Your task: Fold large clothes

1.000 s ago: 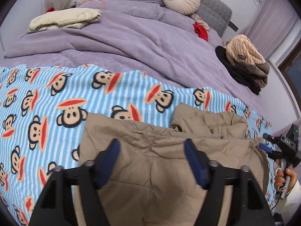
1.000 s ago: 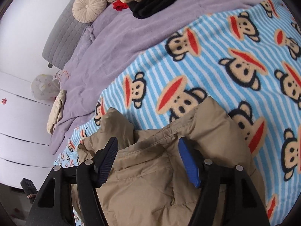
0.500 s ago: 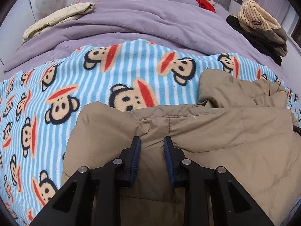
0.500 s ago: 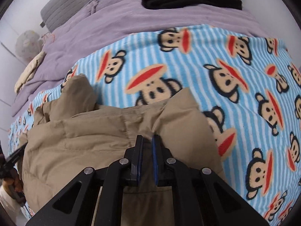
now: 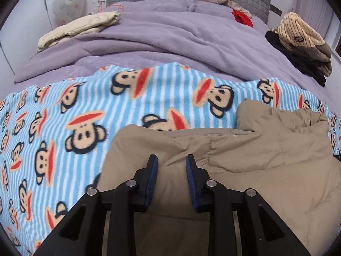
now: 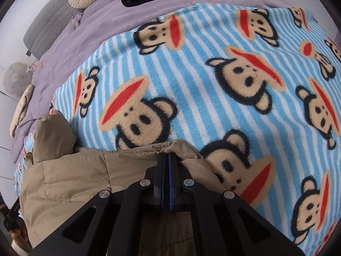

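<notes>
Barely started I'd say: tan jacket (image 5: pixel 245 170) lies bunched, right gripper (image 6: pixel 166 160) pinching its far edge, left gripper (image 5: pixel 171 165) fingers spread above it.

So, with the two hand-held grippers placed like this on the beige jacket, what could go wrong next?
1. The left hand-held gripper has a gap between its fingers over the beige padded jacket, so lifting now may raise one side only.
2. The right hand-held gripper pinches only the jacket's edge; the puffy fabric could slip out.
3. Dragging might wrinkle the monkey-print blanket.
</notes>
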Demonstrator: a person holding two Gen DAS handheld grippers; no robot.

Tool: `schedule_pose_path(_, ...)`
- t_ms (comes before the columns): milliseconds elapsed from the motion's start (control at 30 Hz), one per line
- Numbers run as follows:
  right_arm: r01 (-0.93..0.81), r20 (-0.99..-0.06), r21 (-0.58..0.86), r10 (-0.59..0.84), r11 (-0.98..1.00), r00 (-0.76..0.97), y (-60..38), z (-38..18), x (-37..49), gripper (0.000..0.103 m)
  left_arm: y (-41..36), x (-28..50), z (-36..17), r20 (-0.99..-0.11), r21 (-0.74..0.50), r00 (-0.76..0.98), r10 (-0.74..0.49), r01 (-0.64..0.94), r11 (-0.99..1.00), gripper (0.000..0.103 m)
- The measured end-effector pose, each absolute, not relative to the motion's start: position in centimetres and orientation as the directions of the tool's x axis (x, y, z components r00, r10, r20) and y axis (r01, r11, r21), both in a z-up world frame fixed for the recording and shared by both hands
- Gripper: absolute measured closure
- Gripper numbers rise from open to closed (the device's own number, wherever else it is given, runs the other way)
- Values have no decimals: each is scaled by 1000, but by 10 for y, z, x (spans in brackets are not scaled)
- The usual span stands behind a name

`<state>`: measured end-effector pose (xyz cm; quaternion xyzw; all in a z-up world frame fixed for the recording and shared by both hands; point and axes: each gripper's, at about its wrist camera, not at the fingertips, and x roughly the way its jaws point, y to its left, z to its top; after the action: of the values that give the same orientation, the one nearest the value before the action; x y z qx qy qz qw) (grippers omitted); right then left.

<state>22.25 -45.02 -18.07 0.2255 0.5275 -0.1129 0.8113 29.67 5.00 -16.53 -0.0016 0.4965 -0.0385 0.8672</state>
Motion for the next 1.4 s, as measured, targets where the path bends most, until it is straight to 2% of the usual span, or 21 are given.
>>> schedule_pose_path(300, 419, -907, 220, 27, 881, 420, -445, -169, 215, 101, 77, 316, -200, -913, -50, 406, -25, -52, 997, 74)
schedule_pose_path(333, 421, -906, 218, 22, 881, 423, -443, -164, 213, 97, 78, 315, -197, -914, -52, 405, -23, -60, 997, 74)
schedule_pose_path(567, 413, -887, 254, 40, 875, 459, -437, -129, 180, 97, 80, 283, -159, -892, -20, 453, -12, -12, 1000, 74)
schedule_pose_path(867, 381, -874, 307, 100, 872, 475, -423, -107, 124, 96, 82, 210, -133, -898, -68, 436, -63, 2, 998, 73)
schedule_pose_path(933, 384, -872, 332, 124, 862, 474, -417, -107, 113, 96, 81, 193, -132, -902, -74, 428, -64, -7, 997, 44)
schedule_pose_path(967, 384, -870, 346, 139, 856, 474, -413, -107, 106, 96, 80, 184, -131, -897, -72, 437, -60, -12, 997, 24)
schedule_pose_path(1267, 372, -857, 425, 234, 825, 460, -379, -100, 47, 96, 77, 122, -135, -919, -90, 388, -70, -33, 995, 21)
schedule_pose_path(1367, 377, -856, 437, 250, 817, 451, -371, -100, 26, 96, 80, 104, -138, -920, -101, 387, -68, -67, 993, 0)
schedule_pose_path(1400, 382, -855, 447, 262, 809, 448, -369, -101, 19, 96, 80, 99, -138, -921, -106, 384, -70, -72, 992, 0)
